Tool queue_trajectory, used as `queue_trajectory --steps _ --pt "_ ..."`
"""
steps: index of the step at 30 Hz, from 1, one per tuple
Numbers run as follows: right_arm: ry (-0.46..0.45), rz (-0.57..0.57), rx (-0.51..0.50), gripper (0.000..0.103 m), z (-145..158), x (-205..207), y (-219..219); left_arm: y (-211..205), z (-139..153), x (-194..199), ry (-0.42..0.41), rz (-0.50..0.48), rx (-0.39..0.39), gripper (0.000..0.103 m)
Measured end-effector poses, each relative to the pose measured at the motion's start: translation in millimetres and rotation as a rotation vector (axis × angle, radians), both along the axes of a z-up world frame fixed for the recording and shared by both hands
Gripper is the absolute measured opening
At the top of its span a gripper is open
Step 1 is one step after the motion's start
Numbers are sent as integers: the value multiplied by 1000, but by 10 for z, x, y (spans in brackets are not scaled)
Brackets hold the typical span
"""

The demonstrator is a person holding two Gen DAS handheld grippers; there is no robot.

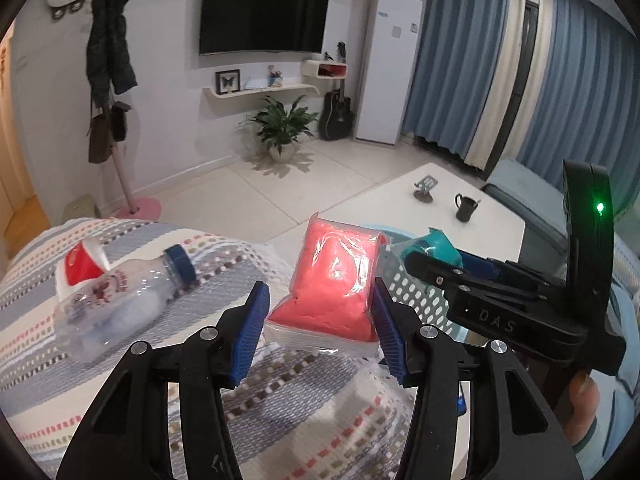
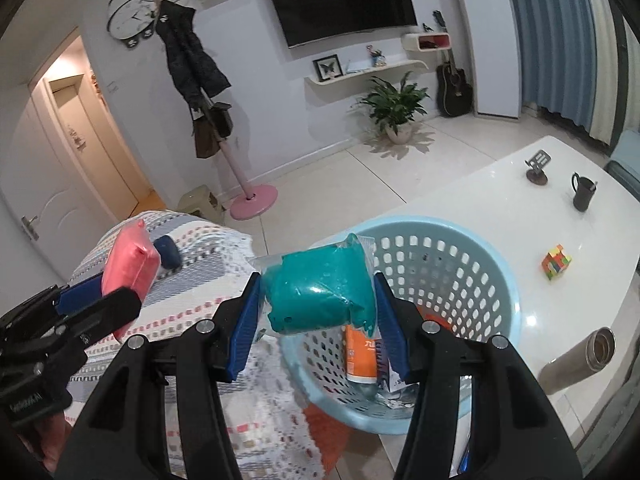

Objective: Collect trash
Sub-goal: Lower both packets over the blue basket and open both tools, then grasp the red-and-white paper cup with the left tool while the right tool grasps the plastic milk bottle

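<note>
My left gripper (image 1: 320,300) is shut on a clear bag of red clay (image 1: 332,280), lifted above the striped blanket (image 1: 120,360). A clear plastic bottle with a blue cap (image 1: 120,300) lies on the blanket to its left. My right gripper (image 2: 316,296) is shut on a bag of teal clay (image 2: 320,288), held at the near rim of the light blue perforated basket (image 2: 480,264). An orange tube and wrappers (image 2: 362,356) lie inside the basket. In the right wrist view the left gripper's fingers (image 2: 80,296) and the red bag (image 2: 128,276) show at the left.
The basket stands on a white table (image 2: 500,196) with a dark mug (image 2: 582,194), a phone stand (image 2: 536,166), a colour cube (image 2: 556,266) and a steel flask (image 2: 576,364). Beyond lie tiled floor, a coat stand (image 2: 248,196), a potted plant (image 2: 396,112) and a small stool (image 2: 200,200).
</note>
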State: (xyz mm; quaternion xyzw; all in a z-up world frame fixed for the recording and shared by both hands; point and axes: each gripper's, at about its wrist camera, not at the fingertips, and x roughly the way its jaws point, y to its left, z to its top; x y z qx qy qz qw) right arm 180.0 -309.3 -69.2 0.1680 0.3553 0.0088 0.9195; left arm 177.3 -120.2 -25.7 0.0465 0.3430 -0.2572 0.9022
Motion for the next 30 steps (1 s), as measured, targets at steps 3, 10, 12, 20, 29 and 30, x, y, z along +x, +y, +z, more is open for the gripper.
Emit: queue_trajectory --steps 3,10,12,20,29,30 --pt "23 -11 2 51 -87 28 -41 -45 -98 62 24 -10 6 50" --pt "84 -55 10 53 -276 127 -146 -160 -309 196 82 -31 10 50" --pt "95 -68 25 58 -320 136 -201 -204 -351 210 100 -36 3 52" --pt "80 -108 61 65 -313 105 -383 -144 -448 321 147 -2 -48 66" --pt "43 -64 37 65 -159 86 -193 85 -412 274 145 63 -103 73" --pt "34 -55 30 65 -115 80 -145 132 -385 269 139 71 -110 73"
